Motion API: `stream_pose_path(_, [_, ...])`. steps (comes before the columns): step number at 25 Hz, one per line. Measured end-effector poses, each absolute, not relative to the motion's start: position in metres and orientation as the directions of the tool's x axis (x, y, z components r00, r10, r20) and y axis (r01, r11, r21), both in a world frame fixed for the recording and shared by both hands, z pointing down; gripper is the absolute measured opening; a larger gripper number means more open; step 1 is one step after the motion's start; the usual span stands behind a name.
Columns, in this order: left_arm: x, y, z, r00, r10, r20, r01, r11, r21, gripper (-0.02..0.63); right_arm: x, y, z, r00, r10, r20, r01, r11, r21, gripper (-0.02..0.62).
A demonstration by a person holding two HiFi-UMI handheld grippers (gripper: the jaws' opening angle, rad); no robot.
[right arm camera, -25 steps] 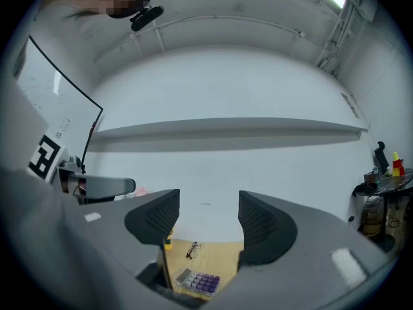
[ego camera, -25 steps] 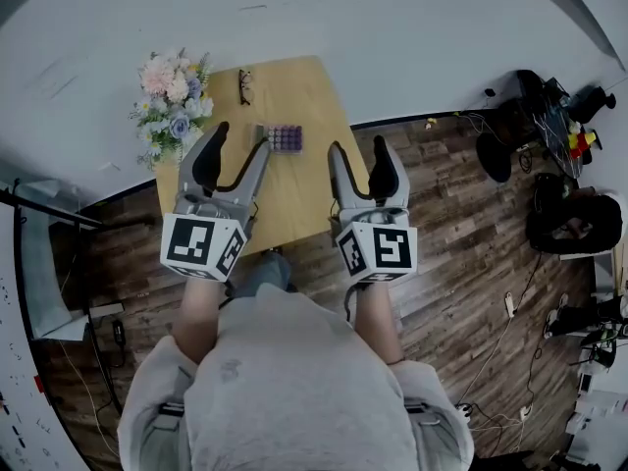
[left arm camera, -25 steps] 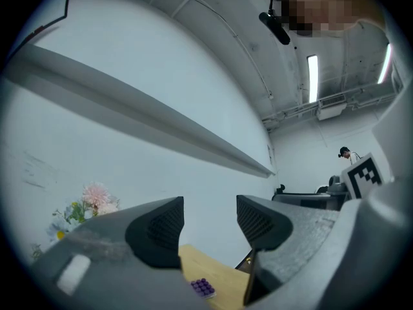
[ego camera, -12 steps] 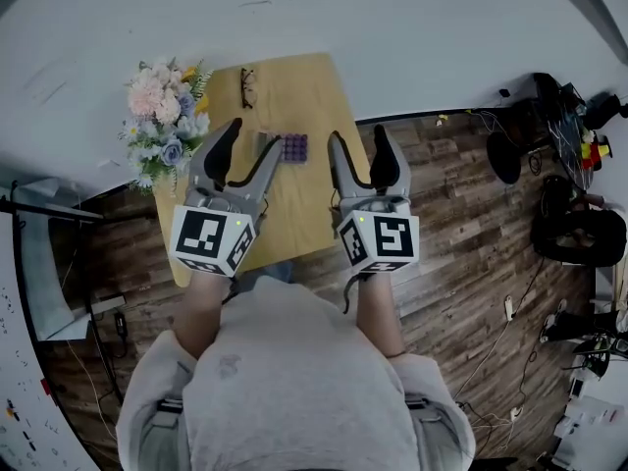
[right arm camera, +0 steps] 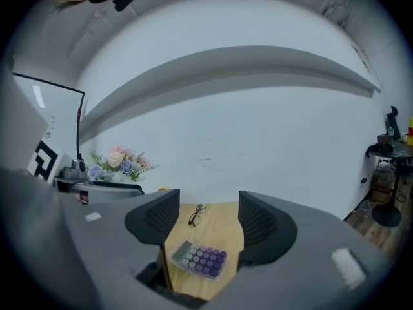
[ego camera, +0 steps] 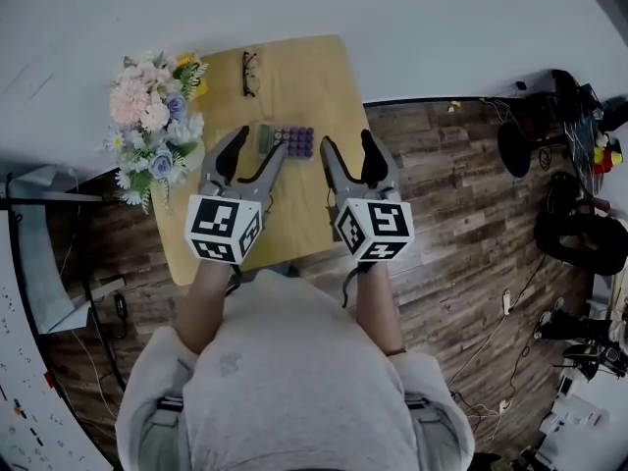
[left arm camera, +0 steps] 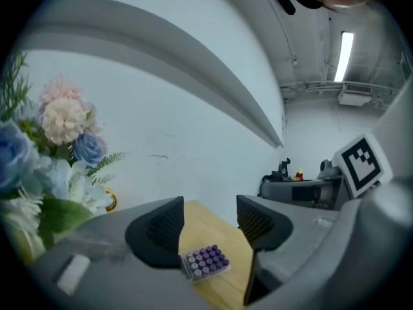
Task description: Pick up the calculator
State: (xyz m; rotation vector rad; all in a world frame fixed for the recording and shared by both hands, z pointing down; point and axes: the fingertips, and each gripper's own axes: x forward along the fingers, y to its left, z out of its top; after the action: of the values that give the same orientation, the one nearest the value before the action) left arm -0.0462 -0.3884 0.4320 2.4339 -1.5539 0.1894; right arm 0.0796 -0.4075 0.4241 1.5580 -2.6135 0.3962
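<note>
A small calculator (ego camera: pixel 286 140) with purple keys and a grey display lies flat on the wooden table (ego camera: pixel 304 77). In the head view my left gripper (ego camera: pixel 252 148) hangs open above the table, its tips framing the calculator's left end. My right gripper (ego camera: pixel 347 153) is open too, just right of the calculator. In the left gripper view the calculator (left arm camera: pixel 204 262) lies low between the open jaws, apart from them. In the right gripper view the calculator (right arm camera: pixel 198 259) shows whole between the spread jaws, also untouched.
A bouquet of pastel flowers (ego camera: pixel 152 126) stands at the table's left edge, close to my left gripper. A pair of glasses (ego camera: pixel 249 72) lies at the far end by the white wall. Dark wooden floor (ego camera: pixel 461 204) surrounds the table, with chairs and cables at the right.
Both grippers have come down and forward toward the table, so the calculator now sits between the left gripper's tips. Neither gripper's jaw opening has changed.
</note>
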Motion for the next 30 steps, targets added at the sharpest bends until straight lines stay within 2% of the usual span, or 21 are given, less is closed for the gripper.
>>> stream_pose_path(16, [-0.066,-0.417,0.557,0.41,-0.762,0.501,-0.904,-0.266,0.335,0.256,0.066,-0.433,0.545,-0.511,-0.712,0.481,-0.858,0.392,-0.332,0.277])
stream_pose_path(30, [-0.072,-0.435,0.62,0.434,-0.667,0.606,-0.887,-0.199,0.416,0.284,0.047,-0.448,0.615,-0.536,-0.593,0.601,-0.841,0.319,-0.436,0.278])
